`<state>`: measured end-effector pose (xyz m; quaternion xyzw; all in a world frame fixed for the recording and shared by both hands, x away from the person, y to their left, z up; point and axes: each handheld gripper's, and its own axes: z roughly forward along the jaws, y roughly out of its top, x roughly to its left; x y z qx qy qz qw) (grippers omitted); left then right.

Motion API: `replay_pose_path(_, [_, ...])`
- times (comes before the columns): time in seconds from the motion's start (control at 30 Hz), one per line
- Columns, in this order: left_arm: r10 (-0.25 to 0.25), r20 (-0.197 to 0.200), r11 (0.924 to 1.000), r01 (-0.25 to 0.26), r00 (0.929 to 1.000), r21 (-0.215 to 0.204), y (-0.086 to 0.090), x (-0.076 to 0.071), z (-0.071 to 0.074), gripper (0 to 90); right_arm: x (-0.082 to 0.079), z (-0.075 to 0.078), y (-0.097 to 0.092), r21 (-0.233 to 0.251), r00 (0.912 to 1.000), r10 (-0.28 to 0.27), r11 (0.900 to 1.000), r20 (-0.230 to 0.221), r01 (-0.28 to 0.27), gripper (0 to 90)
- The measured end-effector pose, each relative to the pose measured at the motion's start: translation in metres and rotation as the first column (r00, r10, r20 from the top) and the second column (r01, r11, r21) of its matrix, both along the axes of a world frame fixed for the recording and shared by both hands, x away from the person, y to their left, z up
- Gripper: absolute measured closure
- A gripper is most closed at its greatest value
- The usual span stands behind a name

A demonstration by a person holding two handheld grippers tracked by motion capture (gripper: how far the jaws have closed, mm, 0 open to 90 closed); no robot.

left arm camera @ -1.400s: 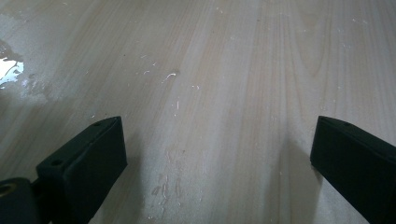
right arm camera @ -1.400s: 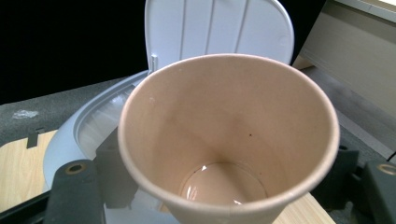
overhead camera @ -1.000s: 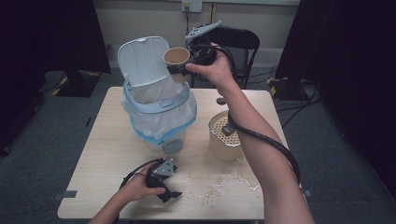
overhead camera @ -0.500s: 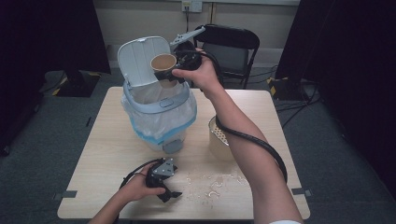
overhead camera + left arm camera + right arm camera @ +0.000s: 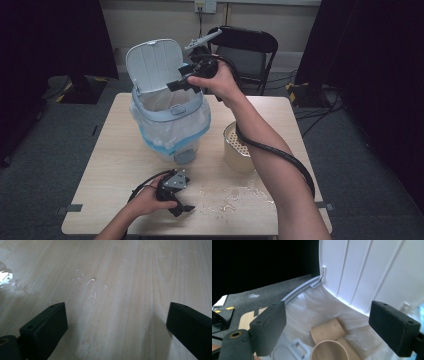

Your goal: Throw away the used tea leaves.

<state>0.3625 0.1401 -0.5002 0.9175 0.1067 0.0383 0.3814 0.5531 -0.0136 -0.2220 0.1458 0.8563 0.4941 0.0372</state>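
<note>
A small white plastic waste bin (image 5: 167, 117) with a clear bag liner and its flat lid (image 5: 154, 62) tipped up stood at the far left of a pale wooden table (image 5: 105, 172). The person's right gripper (image 5: 186, 81) hung above the bin's open mouth, its black jaws spread wide with nothing between them. Directly below, in the right gripper view, tan paper cups (image 5: 328, 346) lay inside the liner (image 5: 322, 307), one mouth-up on top of others lying sideways. The left gripper (image 5: 176, 203) rested on the near edge of the table, jaws released and bare wood between them. To its right a patch of spilled liquid and white flecks (image 5: 227, 192) glistened on the wood. A cream perforated tub (image 5: 238, 147) sat right of the bin. The likely risks were modest: the upright lid stood just beside the right gripper, so a careless withdrawal could knock it shut or tip the light bin, and the trailing cable (image 5: 277, 155) could drag the tub or sweep through the wet patch.
</note>
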Motion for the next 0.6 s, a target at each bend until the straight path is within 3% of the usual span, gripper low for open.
replay_pose_path(0.13, [0.000, 0.001, 0.9998, 0.000, 1.0000, -0.018, 0.000, 0.000, -0.001, 2.8, -0.008, 0.000, -0.018, -0.010, 0.9997, -0.013, 0.9999, 0.019, 0.013, 13.8])
replay_pose_path(0.6, [0.001, 0.000, 0.9999, -0.001, 1.0000, -0.014, 0.000, 0.000, -0.001, 2.8, -0.021, -0.009, -0.061, -0.004, 0.9985, -0.038, 0.9993, 0.039, 0.038, 13.9])
